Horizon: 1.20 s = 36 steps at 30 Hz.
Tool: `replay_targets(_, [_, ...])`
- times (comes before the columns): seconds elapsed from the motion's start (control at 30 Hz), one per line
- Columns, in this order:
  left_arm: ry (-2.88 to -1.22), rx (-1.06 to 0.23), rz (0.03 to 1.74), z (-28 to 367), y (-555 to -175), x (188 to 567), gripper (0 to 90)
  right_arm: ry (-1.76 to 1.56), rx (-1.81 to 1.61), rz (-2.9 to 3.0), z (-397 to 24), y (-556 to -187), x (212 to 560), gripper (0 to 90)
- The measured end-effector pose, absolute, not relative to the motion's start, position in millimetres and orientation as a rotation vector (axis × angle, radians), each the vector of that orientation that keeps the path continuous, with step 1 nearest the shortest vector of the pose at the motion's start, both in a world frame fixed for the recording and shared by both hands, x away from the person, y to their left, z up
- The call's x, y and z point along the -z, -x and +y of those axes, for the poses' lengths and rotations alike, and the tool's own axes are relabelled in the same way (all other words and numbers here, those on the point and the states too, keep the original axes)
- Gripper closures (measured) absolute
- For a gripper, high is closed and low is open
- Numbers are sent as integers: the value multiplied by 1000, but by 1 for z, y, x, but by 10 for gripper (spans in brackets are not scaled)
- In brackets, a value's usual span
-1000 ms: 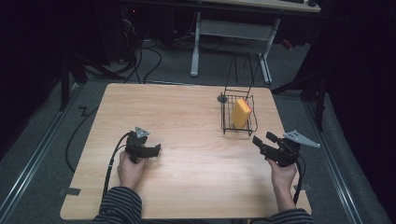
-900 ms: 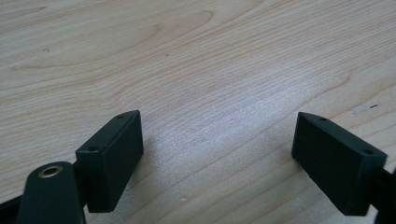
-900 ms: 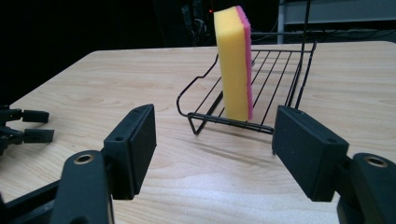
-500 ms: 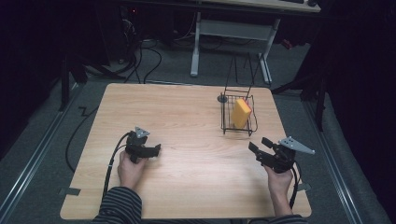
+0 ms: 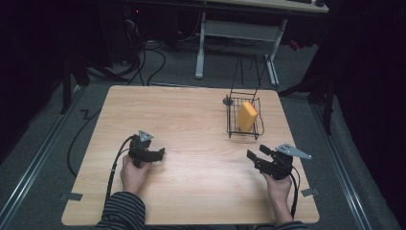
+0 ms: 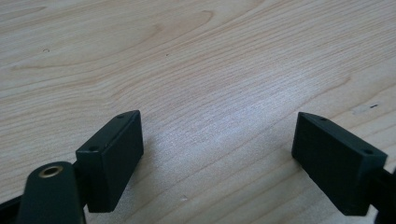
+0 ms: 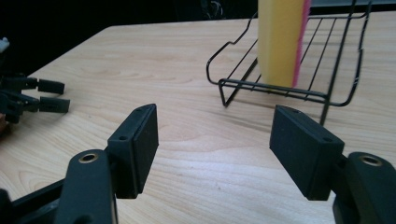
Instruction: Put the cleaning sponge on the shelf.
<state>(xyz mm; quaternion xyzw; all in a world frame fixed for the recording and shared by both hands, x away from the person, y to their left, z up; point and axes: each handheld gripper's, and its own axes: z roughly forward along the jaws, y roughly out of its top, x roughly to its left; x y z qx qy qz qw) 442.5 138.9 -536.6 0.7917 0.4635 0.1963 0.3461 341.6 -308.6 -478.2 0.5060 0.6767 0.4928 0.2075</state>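
A yellow sponge [image 5: 247,116] with a pink edge stands upright in a black wire rack [image 5: 244,136] at the table's far right. My right gripper [image 5: 256,152] is held low over the table in front of the rack, pointing left toward the middle. In the right gripper view its jaws [image 7: 215,135] are open with bare wood between them, and the sponge [image 7: 280,42] and rack [image 7: 271,86] lie ahead. My left gripper [image 5: 160,154] rests at the left side of the table, open over bare wood [image 6: 219,144], and it also appears far off in the right gripper view [image 7: 51,95].
The wooden table [image 5: 191,115] has open surface between the two grippers. A small dark round disc [image 5: 228,101] lies by the rack's far left corner. Behind the table are a white desk frame [image 5: 201,48] and loose cables on the floor [image 5: 153,62].
My right gripper has come down and drawn back toward the table's front edge, a little to the left. The left gripper, sponge and rack have stayed where they were.
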Motion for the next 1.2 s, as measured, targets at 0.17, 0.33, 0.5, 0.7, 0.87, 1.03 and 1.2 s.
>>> replay_targets(0.17, [-2055,-510,1202,139,-443,537,173,-1406,-1356,1917,-299,-345,485,335])
replay_targets(0.33, [-2055,-510,1203,139,-443,537,173,-1398,-1331,1938,-295,-347,488,337])
replay_targets(0.5, [-2055,-510,1202,139,-443,537,173,-1398,-1272,1984,-287,-354,497,339])
replay_targets(0.7, [-2056,-510,1202,139,-443,537,173,-1418,-1217,2017,-282,-360,505,340])
replay_targets(0.87, [-2056,-510,1202,139,-443,537,173,-1437,-1136,2067,-278,-366,514,341])
replay_targets(1.03, [-2056,-510,1202,139,-443,537,173,-1437,-1045,2115,-274,-369,523,341])
replay_targets(1.2, [-2056,-510,1202,139,-443,537,173,-1460,-972,2131,-272,-372,529,343])
